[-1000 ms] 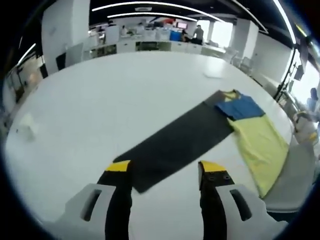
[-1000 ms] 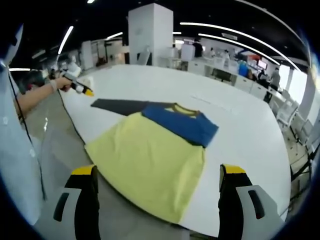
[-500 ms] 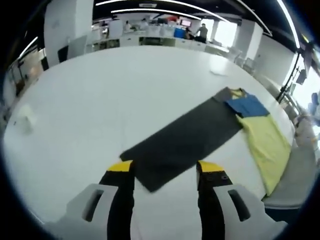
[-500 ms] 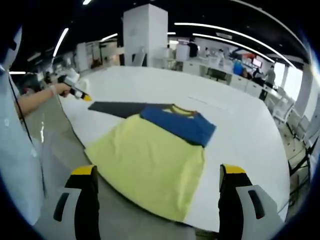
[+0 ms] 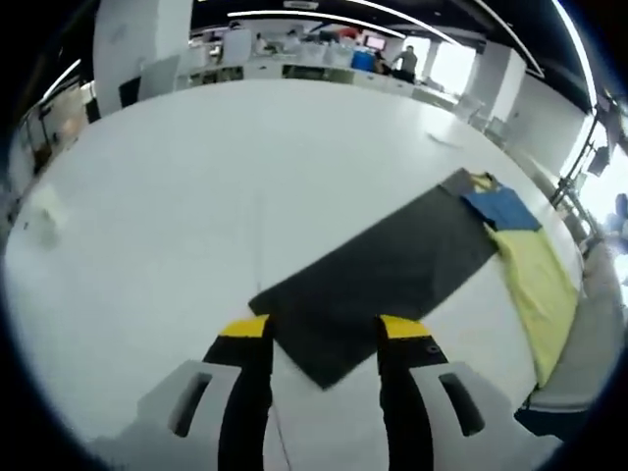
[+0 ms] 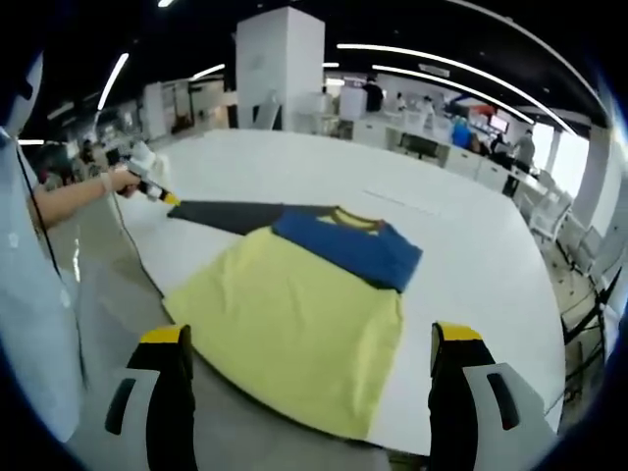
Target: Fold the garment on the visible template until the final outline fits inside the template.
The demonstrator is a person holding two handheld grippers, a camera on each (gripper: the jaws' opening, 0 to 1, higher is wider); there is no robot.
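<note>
Left hand-held gripper (image 5: 324, 329) jaws apart over dark template (image 5: 388, 275); right hand-held gripper (image 6: 312, 339) wide above garment (image 6: 304, 304)

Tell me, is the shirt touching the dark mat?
Touching. In the right gripper view, the shirt lies with its blue top part over one end of the dark mat.

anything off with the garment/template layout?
Yes. The yellow-and-blue shirt lies mostly off the dark template, overlapping just one end, and its yellow hem hangs over the table edge.
</note>
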